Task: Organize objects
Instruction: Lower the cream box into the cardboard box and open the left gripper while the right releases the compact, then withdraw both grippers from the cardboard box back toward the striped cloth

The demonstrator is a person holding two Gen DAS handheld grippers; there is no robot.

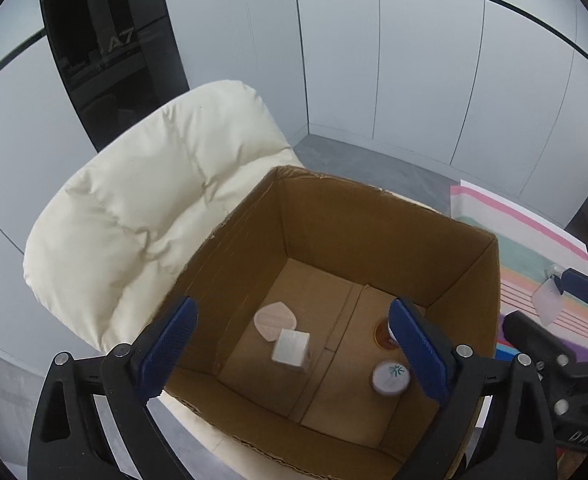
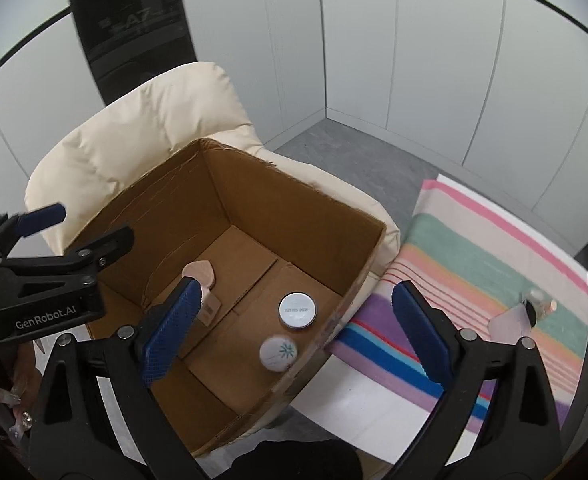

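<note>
An open cardboard box [image 1: 334, 232] [image 2: 273, 208] stands on a cream padded chair. On its floor lie a pink heart-shaped puff [image 1: 273, 318] [image 2: 199, 272], a small white carton [image 1: 291, 346], an amber jar [image 1: 382, 332] half hidden by my finger, and a white jar with a teal print [image 1: 390, 376] [image 2: 277, 352]. The right wrist view shows the amber jar as a round silver-topped jar [image 2: 297, 310]. My left gripper [image 1: 294, 348] hovers open above the box, nothing between its pads. My right gripper [image 2: 298, 330] is open too, straddling the box's right rim.
The cream chair [image 1: 133, 208] [image 2: 133, 136] rises behind the box. A striped cloth [image 2: 474, 248] [image 1: 534, 248] lies to the right, with a small clear bottle [image 2: 536, 298] and a pale pouch on it. A dark panel and grey walls stand beyond. A hand [image 2: 13, 396] shows at lower left.
</note>
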